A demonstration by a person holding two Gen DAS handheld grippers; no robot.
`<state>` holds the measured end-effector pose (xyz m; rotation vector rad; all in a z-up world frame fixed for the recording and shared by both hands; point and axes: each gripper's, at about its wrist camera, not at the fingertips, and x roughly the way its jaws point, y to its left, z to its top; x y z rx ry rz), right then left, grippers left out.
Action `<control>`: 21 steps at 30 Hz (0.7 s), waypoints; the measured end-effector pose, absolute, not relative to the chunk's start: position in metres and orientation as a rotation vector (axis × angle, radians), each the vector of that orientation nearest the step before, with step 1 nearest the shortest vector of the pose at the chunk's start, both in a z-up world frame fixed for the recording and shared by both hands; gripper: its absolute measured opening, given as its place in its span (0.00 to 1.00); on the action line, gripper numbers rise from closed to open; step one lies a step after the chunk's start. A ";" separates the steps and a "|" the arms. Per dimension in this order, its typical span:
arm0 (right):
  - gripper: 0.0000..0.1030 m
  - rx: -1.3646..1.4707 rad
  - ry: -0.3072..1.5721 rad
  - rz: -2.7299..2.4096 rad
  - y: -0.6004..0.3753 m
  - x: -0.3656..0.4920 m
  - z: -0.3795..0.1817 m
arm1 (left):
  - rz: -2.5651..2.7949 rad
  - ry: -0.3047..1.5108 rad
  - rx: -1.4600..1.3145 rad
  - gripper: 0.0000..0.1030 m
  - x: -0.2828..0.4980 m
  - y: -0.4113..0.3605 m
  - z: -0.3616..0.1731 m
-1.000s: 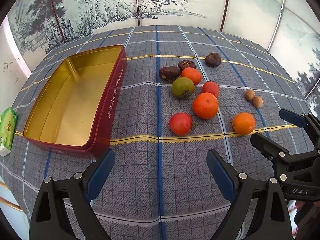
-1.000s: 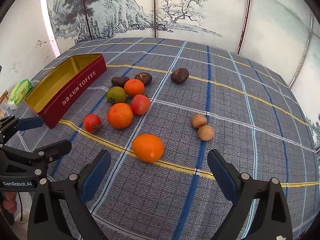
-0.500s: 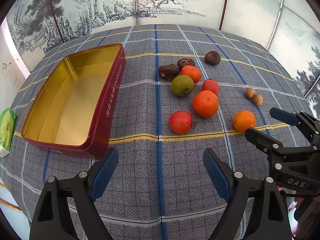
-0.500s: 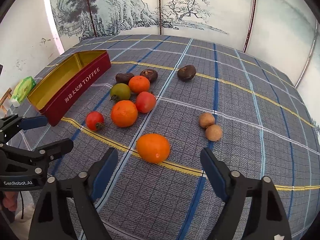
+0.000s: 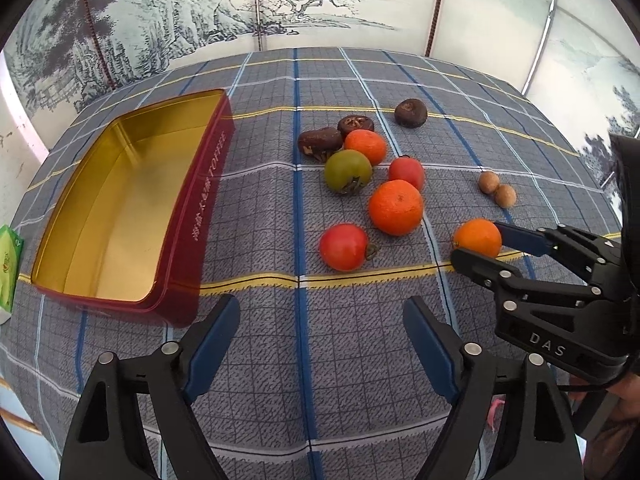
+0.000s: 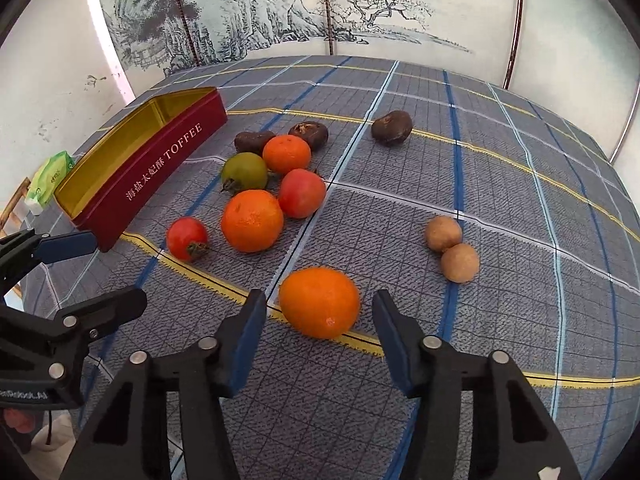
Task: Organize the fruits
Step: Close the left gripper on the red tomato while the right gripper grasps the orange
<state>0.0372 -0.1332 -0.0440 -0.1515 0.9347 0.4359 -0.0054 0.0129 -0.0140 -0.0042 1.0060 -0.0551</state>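
Observation:
Several fruits lie on a grey checked tablecloth. A lone orange (image 6: 319, 302) (image 5: 477, 237) sits nearest, between the open fingers of my right gripper (image 6: 320, 332), which also shows in the left wrist view (image 5: 478, 246). A bigger orange (image 5: 395, 207), a red tomato (image 5: 344, 246), a green fruit (image 5: 347, 170) and dark brown fruits (image 5: 320, 142) cluster beyond. An open red toffee tin (image 5: 120, 200) with a gold inside stands at the left. My left gripper (image 5: 322, 334) is open and empty over bare cloth near the tin's near corner.
Two small tan round fruits (image 6: 451, 248) lie to the right of the cluster. One dark fruit (image 6: 391, 127) sits apart at the back. A green packet (image 5: 9, 258) lies off the tin's left side. A painted folding screen (image 5: 320, 8) walls the table's far side.
My right gripper has moved forward and down so that its fingers now flank the lone orange. My left gripper has edged slightly forward. No fruit has moved.

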 end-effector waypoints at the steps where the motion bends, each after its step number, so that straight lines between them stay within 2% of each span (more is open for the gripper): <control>1: 0.46 -0.147 0.936 0.438 -0.133 0.038 -0.044 | -0.059 1.007 -0.003 0.80 -0.005 0.012 -0.014; 7: 0.38 -0.122 0.946 0.451 -0.133 0.042 -0.048 | -0.082 1.009 0.000 0.77 0.000 0.009 -0.015; 21: 0.38 -0.087 0.945 0.382 -0.150 0.049 -0.048 | -0.109 1.025 0.013 0.70 0.025 0.008 -0.019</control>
